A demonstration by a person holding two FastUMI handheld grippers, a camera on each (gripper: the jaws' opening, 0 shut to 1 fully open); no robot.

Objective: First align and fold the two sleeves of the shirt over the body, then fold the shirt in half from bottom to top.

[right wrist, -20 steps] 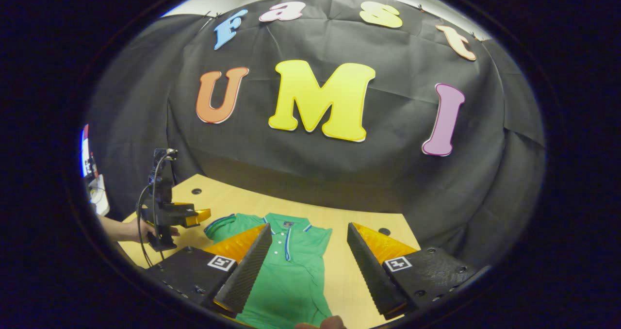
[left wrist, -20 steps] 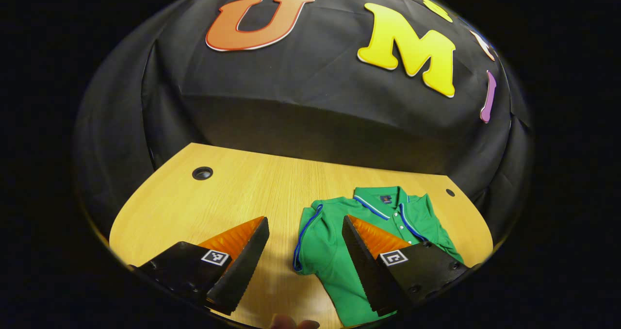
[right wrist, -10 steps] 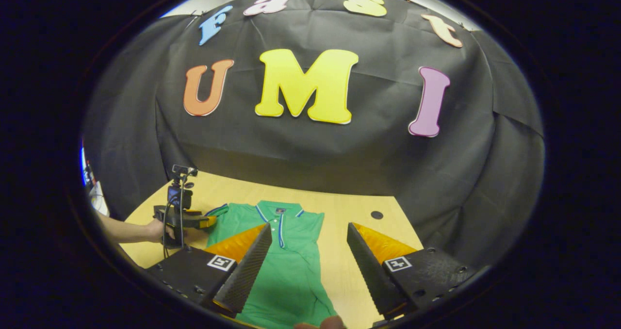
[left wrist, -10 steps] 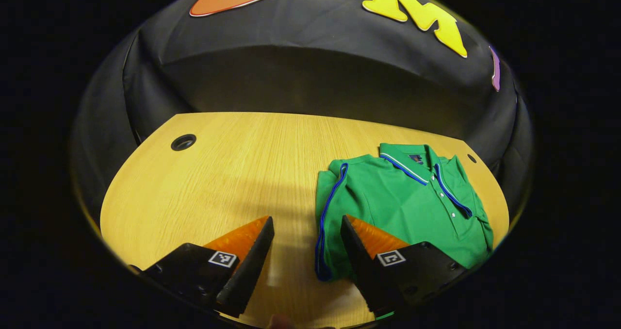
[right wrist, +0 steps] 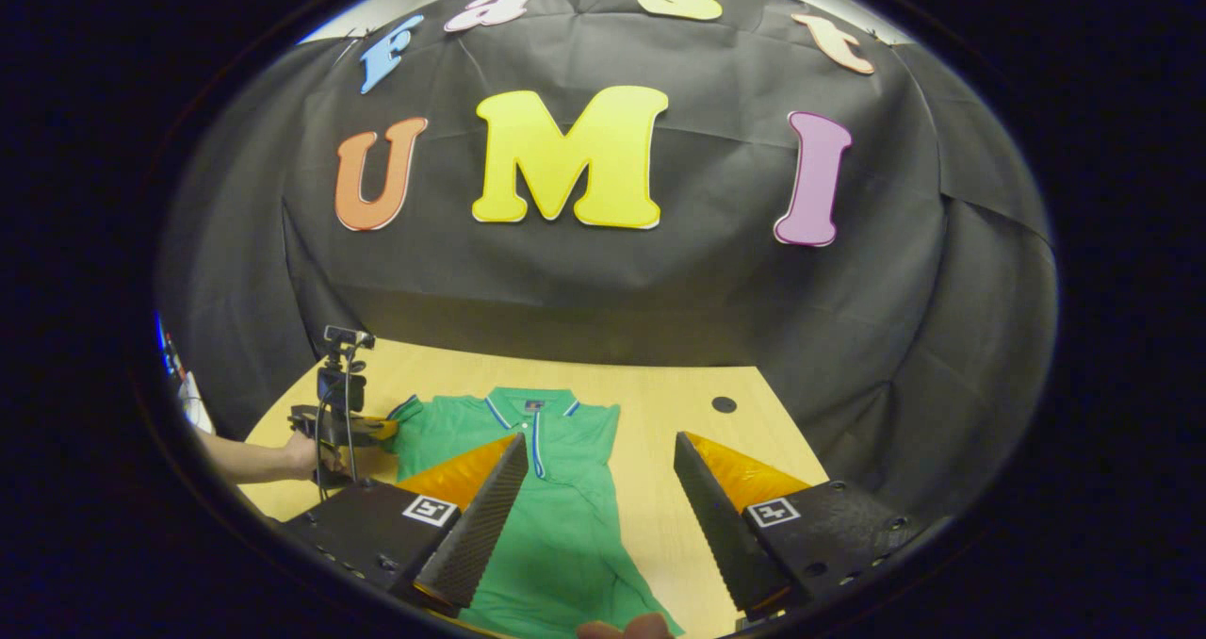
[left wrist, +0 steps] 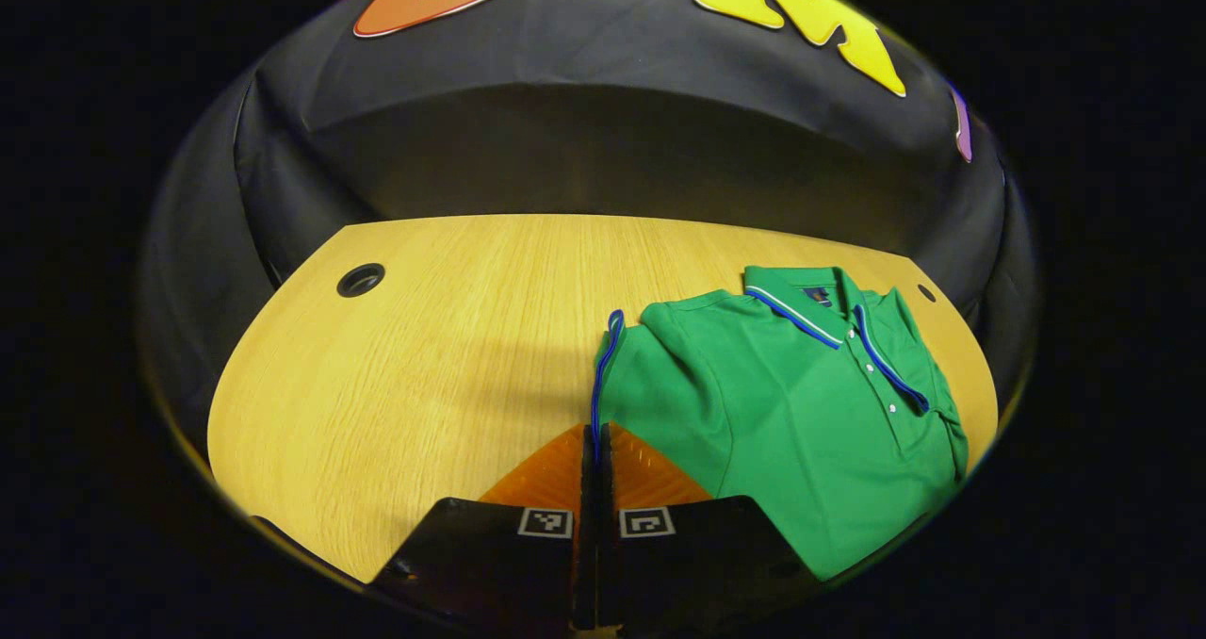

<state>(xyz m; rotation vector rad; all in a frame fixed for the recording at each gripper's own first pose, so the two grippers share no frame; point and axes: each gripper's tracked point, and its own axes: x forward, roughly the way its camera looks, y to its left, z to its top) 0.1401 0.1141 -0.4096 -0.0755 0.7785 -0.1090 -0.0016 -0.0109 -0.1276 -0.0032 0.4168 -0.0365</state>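
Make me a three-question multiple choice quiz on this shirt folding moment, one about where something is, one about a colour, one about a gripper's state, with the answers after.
1. Where does the left gripper meet the shirt?
A. at the collar
B. at the blue-trimmed sleeve edge
C. at the bottom hem

2. What colour is the shirt's body?
A. green
B. red
C. white

3. How do the right gripper's fingers stand?
A. closed on the shirt
B. closed on nothing
C. spread apart above the shirt

Answers:
1. B, since in the left gripper view the fingers close together right on the sleeve's blue trim.
2. A, since the cloth is green in both views, with blue piping at the collar.
3. C, since the right gripper view shows a wide gap between the fingers, with shirt and table seen through it.
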